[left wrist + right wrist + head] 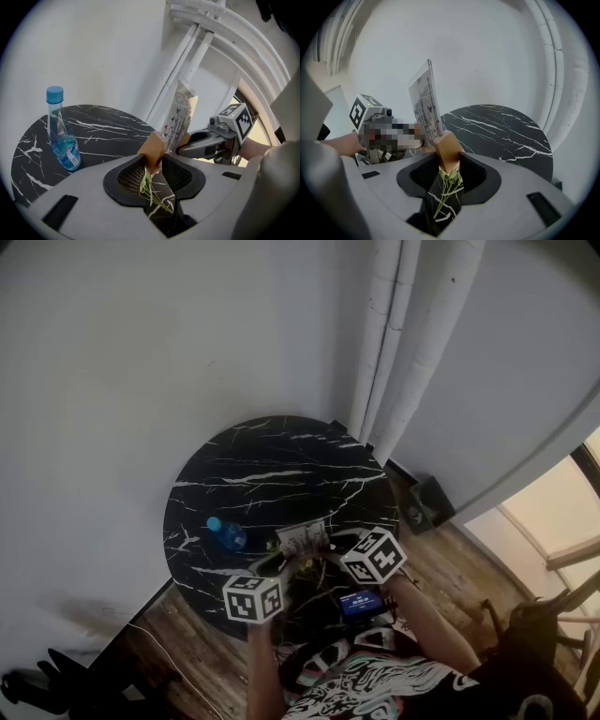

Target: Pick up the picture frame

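Note:
The picture frame [302,540] is a pale printed panel [178,117] standing upright in a wooden base block [152,149], over the near edge of the round black marble table [281,465]. My left gripper [279,565] is shut on one end of the wooden base, which sits between its pads in the left gripper view. My right gripper [335,554] is shut on the other end [447,147], with the panel [425,105] rising to the left of it. Thin green stems [446,192] show below the block between the jaws. Each gripper appears in the other's view, facing it.
A blue-capped bottle [225,533] of blue liquid [61,133] stands on the table's left side. White pipes [403,343] run up the corner behind the table. A dark box [427,504] sits on the wooden floor at the right. A small lit screen [361,604] is near the person's body.

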The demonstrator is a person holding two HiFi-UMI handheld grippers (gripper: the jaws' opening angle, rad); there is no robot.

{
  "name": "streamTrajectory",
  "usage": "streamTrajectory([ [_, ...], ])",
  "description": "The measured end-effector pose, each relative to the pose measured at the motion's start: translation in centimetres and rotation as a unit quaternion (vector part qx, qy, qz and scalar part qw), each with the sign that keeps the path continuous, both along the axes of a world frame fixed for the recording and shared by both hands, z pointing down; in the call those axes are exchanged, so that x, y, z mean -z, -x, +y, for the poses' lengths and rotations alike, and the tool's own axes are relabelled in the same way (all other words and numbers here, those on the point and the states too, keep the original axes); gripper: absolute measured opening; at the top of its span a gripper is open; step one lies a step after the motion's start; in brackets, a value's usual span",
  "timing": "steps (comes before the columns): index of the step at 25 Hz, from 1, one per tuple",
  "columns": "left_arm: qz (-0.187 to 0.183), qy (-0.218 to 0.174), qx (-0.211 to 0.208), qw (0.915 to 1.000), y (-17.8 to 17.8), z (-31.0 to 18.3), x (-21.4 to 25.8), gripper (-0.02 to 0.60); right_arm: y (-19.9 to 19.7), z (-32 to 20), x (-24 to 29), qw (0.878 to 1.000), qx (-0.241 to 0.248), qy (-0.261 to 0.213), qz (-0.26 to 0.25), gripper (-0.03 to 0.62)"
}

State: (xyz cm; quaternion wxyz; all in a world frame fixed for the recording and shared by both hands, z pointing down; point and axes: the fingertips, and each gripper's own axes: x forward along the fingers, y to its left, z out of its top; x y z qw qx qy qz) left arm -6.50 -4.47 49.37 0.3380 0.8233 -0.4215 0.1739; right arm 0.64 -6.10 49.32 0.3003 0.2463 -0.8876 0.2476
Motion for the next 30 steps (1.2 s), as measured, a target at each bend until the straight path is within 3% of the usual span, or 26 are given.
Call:
streamTrajectory([
  [30, 0.015, 0.010, -0.001, 0.9998, -1.2, -0.6, -0.7, 0.123, -1.2, -0.6, -0.7, 1.000, -0.008, 0.006, 0.000, 0.135],
])
